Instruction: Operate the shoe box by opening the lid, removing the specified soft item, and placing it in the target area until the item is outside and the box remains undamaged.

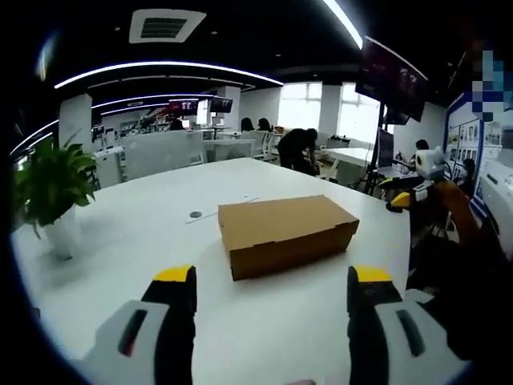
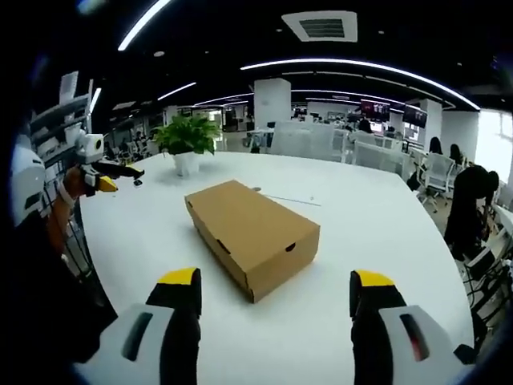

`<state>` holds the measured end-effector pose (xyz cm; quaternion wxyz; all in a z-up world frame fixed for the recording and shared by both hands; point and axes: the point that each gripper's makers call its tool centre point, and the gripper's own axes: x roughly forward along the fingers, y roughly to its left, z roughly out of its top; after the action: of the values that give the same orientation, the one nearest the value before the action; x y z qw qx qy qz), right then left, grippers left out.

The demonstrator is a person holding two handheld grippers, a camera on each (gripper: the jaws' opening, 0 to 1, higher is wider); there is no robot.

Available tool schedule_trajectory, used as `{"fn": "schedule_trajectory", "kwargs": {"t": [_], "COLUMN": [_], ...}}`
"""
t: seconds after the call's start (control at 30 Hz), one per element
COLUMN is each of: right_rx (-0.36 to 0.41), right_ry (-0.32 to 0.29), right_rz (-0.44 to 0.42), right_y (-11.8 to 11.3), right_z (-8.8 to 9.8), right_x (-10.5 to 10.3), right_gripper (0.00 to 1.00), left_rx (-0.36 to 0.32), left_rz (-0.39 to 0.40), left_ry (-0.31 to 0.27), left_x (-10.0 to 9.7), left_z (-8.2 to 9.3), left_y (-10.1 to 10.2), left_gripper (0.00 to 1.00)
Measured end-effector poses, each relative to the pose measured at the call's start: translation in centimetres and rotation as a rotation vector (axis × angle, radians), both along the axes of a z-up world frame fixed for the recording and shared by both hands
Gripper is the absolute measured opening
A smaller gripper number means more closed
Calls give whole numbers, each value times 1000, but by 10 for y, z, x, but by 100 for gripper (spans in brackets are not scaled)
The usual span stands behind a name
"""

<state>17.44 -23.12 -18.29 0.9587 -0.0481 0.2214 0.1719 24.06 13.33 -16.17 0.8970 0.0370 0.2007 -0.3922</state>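
Both sets of tongs are spread wide with nothing in them: left tongs (image 1: 272,293) and right tongs (image 2: 276,293) hang over the white surface (image 2: 377,216), short of the shoe box (image 2: 252,233). The box sits mid-surface, lid shut, so I can't tell what's inside. My guess at the risk: pry a thin cardboard edge too hard and it'll crease, or the box just slides. There's a potted plant (image 1: 52,188) off to the side.

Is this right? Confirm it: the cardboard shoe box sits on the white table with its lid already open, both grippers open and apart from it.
Wrong on one point: the shoe box has its lid closed, as the right gripper view shows. It does sit on the white table, with the left gripper and right gripper open, apart from it.
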Motion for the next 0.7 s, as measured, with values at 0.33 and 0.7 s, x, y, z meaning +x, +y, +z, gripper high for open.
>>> {"fn": "schedule_trajectory", "kwargs": {"t": [0.33,0.7], "right_rx": [17,19], "right_ry": [3,12], "right_rz": [14,7], "right_y": [4,1], "right_z": [3,1], "right_x": [3,8], "right_gripper": [76,78], "left_rx": [-16,1], "left_rz": [11,4], "left_ry": [26,27], "left_x": [0,5], "left_z": [2,2], "left_y": [0,-3], "left_gripper": [80,80]}}
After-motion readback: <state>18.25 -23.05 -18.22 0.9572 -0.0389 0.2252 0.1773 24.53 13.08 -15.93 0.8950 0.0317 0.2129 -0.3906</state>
